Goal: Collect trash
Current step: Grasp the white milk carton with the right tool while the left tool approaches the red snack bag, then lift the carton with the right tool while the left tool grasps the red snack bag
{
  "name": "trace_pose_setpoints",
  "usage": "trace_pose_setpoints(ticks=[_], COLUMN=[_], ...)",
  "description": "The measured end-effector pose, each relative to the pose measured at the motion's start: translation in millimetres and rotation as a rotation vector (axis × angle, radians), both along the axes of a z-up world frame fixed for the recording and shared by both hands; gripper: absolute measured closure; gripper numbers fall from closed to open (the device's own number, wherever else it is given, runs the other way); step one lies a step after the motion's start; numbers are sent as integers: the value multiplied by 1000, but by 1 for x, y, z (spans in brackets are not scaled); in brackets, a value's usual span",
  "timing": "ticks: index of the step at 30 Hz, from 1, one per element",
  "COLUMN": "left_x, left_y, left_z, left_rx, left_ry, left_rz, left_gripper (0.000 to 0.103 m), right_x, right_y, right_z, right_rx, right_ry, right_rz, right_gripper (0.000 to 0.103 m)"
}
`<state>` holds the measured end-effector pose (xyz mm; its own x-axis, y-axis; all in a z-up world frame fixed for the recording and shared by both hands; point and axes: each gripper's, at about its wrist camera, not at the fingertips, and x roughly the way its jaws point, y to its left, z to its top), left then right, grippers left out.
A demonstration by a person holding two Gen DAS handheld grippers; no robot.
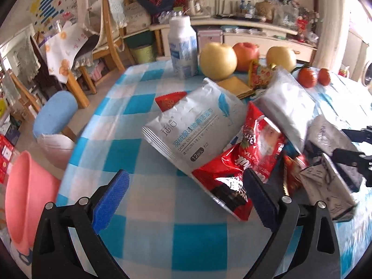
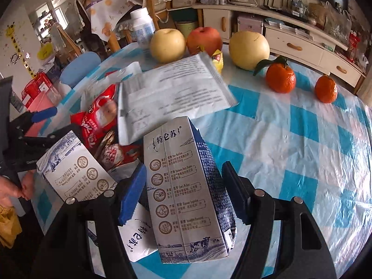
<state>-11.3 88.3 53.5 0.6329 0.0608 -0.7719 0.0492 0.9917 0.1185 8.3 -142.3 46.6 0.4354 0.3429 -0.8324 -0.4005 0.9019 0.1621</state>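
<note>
The right tool (image 2: pixel 183 193) stands spread around an upright milk carton (image 2: pixel 186 195) on the checked tabletop (image 2: pixel 302 139), its blue pad just beside the carton's left face; whether the pads touch it is hard to tell. A second carton (image 2: pixel 74 169) lies tilted to the left. The left tool (image 1: pixel 186 200) is spread wide, grasping nothing, its right finger over the edge of a red snack wrapper (image 1: pixel 237 176) (a white wipes packet (image 1: pixel 188 125) lies just beyond).
</note>
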Motion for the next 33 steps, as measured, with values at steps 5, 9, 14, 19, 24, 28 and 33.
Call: trace_pose_setpoints(ticks=[5, 9, 14, 19, 24, 28, 33], left_x=[-34, -42, -20, -9, -3, 9, 15], left_y=[1, -1, -11, -33, -54, -52, -45], left_z=[19, 23, 11, -10, -27, -33, -31], left_rx=[-45, -59, -16, 123, 241, 234, 181], left_ry=[-57, -87, -74, -61, -62, -49, -43], left_rz=[-105, -162, -232, -312, -394, -369, -342], left_gripper=[6, 6, 6, 6, 6, 6, 20], right_x=[-13, -20, -30, -33, -32, -29, -26], right_y=[7, 6, 3, 1, 7, 13, 17], right_z=[-2, 0, 7, -2, -16, -14, -14], right_rx=[-44, -81, -114, -161, -200, -208, -195], right_ry=[21, 18, 2, 18, 42, 23, 35], right_rz=[-19, -51, -102, -119, -88, -69, -54], right_gripper=[25, 21, 17, 16, 16, 16, 33])
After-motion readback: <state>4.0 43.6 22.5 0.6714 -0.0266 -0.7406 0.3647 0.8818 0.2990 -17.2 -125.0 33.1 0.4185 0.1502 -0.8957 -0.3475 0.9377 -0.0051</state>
